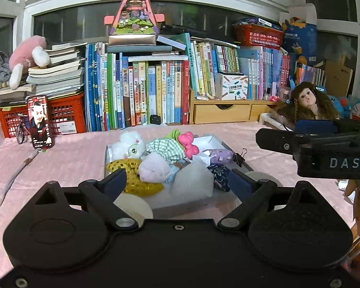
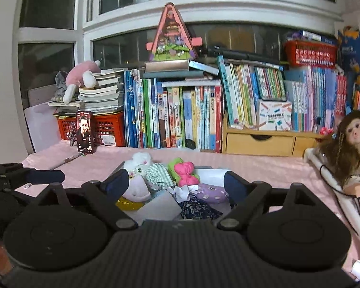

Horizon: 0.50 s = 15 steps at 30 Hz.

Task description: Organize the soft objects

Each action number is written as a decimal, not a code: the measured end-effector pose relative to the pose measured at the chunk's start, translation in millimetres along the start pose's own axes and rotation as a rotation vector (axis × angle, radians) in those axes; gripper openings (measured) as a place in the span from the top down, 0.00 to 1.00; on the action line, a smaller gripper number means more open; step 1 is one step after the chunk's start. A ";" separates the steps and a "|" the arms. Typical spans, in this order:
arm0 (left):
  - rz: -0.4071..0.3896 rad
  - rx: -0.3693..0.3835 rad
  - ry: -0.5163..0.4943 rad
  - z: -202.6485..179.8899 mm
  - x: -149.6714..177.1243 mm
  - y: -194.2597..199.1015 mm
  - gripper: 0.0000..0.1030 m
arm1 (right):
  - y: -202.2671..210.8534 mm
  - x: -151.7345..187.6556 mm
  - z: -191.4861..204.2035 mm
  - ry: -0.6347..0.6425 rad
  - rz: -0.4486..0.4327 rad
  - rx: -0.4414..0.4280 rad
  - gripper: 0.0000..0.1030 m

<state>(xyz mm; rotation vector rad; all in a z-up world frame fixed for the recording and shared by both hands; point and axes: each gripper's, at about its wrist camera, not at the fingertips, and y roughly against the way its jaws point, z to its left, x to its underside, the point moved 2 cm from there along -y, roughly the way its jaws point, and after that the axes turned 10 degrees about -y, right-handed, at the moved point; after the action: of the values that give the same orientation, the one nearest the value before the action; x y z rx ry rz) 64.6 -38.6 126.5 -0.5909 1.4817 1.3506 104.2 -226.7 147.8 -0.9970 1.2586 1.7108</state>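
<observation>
Your left claw [image 1: 177, 180] and right claw [image 2: 176, 182] are both spread wide, holding nothing; just ahead, pinch the squishy pink bow [image 1: 188, 145] at its thin middle.

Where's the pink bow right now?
The pink bow lies in the white tray among the soft toys, toward its far side, just right of the green checked cloth; the right wrist view shows it there too.

I was in a home, likely a kid's room: pink-covered table [image 1: 72, 158] under a window [image 1: 204, 24], packed children's books [image 1: 141, 93], plush toys [image 1: 28, 57], a doll [image 1: 307, 100], red crates [image 1: 62, 115], wooden drawers [image 1: 220, 112].
</observation>
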 end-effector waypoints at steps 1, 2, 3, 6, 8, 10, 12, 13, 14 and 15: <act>-0.003 -0.001 0.002 -0.2 2.6 2.3 0.11 | 2.9 2.6 0.7 0.001 -0.006 0.000 0.09; -0.007 -0.004 0.004 -0.6 5.5 4.7 0.11 | 4.5 4.8 1.1 0.001 -0.011 0.000 0.09; -0.011 -0.009 0.007 -0.8 8.5 7.0 0.11 | 7.0 7.7 1.5 0.000 -0.015 0.000 0.08; -0.022 -0.022 0.006 -2.6 17.9 12.8 0.10 | 11.3 16.7 3.5 0.004 -0.022 0.003 0.08; -0.026 -0.033 0.005 -4.5 25.0 16.2 0.09 | 13.7 23.8 4.5 0.008 -0.025 0.008 0.08; -0.026 -0.042 0.010 -5.7 32.5 18.7 0.09 | 15.8 30.0 4.1 0.004 -0.026 0.009 0.08; -0.025 -0.046 0.018 -6.6 40.3 21.2 0.09 | 18.0 36.2 3.0 -0.005 -0.027 0.010 0.07; -0.023 -0.048 0.024 -6.9 44.3 22.1 0.09 | 19.2 39.5 2.5 -0.009 -0.028 0.012 0.07; -0.022 -0.051 0.032 -7.0 49.0 23.2 0.08 | 20.6 43.2 1.8 -0.014 -0.031 0.015 0.07; -0.022 -0.054 0.038 -6.8 53.5 23.7 0.08 | 22.1 46.8 1.2 -0.017 -0.034 0.018 0.07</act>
<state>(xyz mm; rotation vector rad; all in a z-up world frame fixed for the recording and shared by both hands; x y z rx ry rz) 21.8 -24.9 88.5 -0.6687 1.4685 1.3722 65.6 -224.0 113.5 -0.9862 1.2372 1.6755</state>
